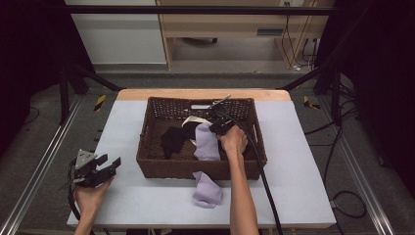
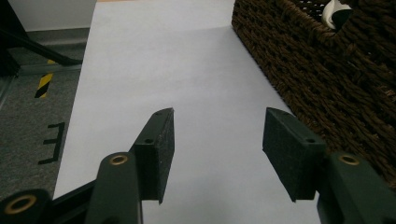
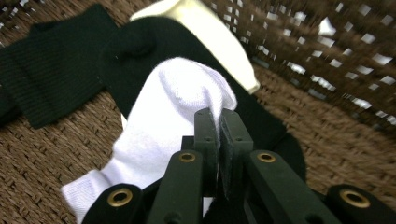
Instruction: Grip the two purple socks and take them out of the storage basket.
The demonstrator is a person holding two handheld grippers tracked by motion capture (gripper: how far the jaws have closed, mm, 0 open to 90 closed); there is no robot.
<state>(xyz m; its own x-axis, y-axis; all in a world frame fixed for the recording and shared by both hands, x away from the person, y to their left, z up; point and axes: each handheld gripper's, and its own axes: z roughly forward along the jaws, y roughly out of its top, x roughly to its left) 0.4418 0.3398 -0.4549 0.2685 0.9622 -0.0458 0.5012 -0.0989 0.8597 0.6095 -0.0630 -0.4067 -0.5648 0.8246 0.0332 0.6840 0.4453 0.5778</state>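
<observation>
A brown wicker basket stands mid-table and holds black socks, a cream sock and a pale lilac-white sock. My right gripper is inside the basket, shut on that pale sock near its edge, above a black sock and the cream sock. A second pale sock lies on the table in front of the basket. My left gripper rests open at the table's left front, its pads apart over bare table beside the basket wall.
The table has a pale grey mat with bare room left and right of the basket. A black cable trails from the right gripper across the basket's front rim. Metal rails and floor cables flank the table.
</observation>
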